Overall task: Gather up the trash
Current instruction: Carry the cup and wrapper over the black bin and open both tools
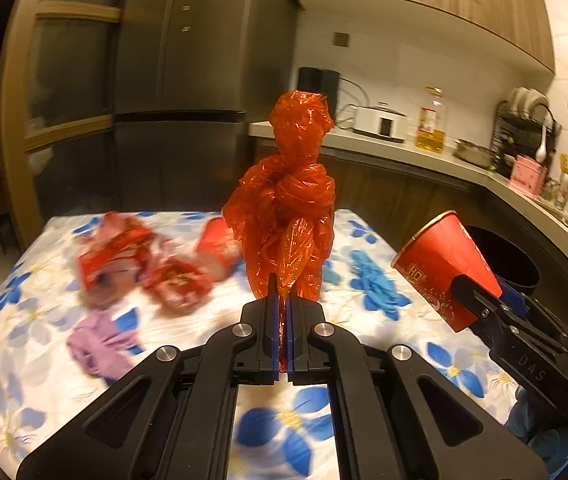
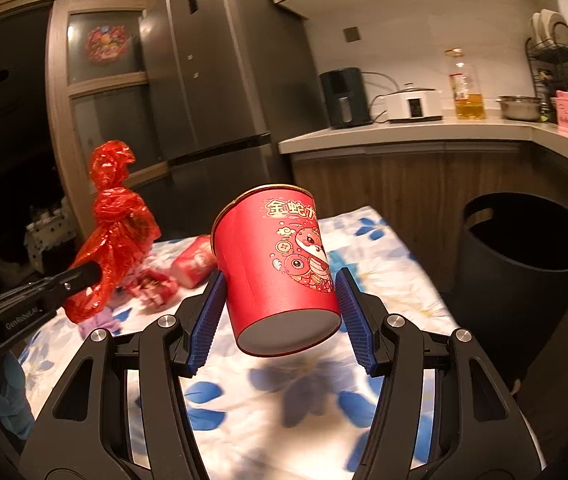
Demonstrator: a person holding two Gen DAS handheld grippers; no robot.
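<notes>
Both hands were loaded. The left gripper [image 1: 283,304] was clamped tight on a knotted red bag [image 1: 284,216], held above the middle of the tabletop [image 1: 364,360]. The right gripper [image 2: 280,300] pinched a red cup [image 2: 278,268] by its sides, tilted, above the right edge. The bin [image 2: 524,276] stood just past that edge. Best to carry both over its mouth before letting go (the cup looked likelier to slip). Wrappers [image 1: 140,268] lay at the far left corner.

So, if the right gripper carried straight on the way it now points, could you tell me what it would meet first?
Probably nothing close. The right gripper, shut on the red paper cup, points over the floral tablecloth toward the wooden counter front; depth is uncertain. The black bin sits off to its right.
</notes>
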